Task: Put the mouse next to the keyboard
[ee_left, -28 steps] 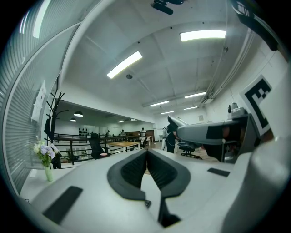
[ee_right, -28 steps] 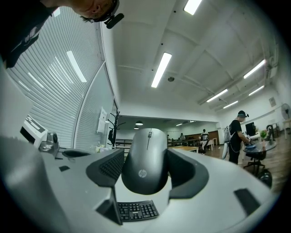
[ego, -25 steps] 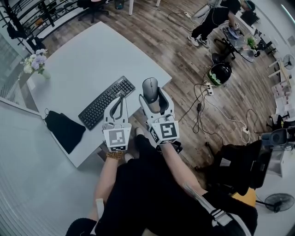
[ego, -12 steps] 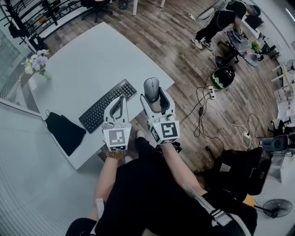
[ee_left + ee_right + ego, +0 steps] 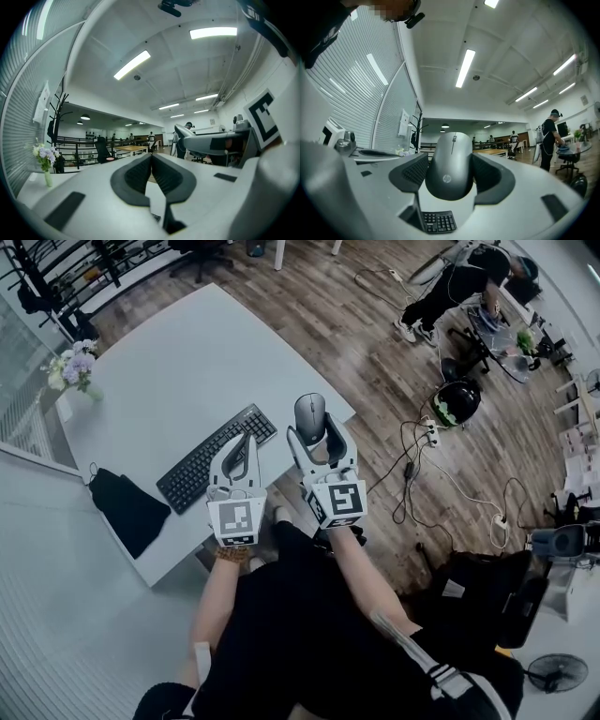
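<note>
- Keyboard (image 5: 438,221): the right gripper view shows only its number-pad corner beneath the fingers (image 5: 410,174); the remainder is hidden.
- Mouse (image 5: 309,412): in the head view, its rear end is covered between the right gripper (image 5: 313,430) fingers.

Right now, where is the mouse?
In the head view, the mouse is clamped in the right gripper over the table, just right of the keyboard.

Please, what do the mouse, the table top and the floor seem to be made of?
The mouse is probably plastic, dark grey, matte to satin: it shows a soft sheen and a printed logo. The table top is smooth and pale grey with no grain, likely laminate. The floor shows brown planks with grain: wood or a wood-look laminate.
</note>
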### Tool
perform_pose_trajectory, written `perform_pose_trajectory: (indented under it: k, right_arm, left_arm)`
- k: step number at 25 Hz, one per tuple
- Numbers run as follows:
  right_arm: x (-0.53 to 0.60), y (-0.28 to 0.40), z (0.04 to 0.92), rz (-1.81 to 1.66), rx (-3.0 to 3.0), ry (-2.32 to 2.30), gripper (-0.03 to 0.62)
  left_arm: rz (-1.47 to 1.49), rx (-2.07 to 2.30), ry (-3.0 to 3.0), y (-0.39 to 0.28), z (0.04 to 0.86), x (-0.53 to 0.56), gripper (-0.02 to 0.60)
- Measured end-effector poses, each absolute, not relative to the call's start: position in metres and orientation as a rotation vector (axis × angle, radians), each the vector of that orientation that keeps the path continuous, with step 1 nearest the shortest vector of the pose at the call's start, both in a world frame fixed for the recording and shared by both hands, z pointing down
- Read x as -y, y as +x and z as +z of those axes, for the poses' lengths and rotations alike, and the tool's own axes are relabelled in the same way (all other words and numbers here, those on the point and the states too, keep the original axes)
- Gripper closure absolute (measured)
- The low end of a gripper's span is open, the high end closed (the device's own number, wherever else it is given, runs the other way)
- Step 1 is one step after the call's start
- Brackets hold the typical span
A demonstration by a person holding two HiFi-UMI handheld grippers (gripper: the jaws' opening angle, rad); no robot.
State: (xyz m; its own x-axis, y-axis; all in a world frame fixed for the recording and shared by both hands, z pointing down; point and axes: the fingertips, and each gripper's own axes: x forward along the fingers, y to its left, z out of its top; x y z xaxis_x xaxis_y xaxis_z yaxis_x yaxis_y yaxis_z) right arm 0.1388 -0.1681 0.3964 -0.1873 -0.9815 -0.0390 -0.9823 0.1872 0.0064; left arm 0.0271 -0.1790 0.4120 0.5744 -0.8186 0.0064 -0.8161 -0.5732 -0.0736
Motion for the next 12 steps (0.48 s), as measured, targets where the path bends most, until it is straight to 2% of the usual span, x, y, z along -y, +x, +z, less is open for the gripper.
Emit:
perform_pose_trajectory:
  k: [12]
  right_arm:
    - [0.198,0.154,0.399,0.046,-2.444,-1.954,0.295]
  left_arm:
    - [-0.018,-1.439,-2.716,0.039,0.404,0.189,0.571]
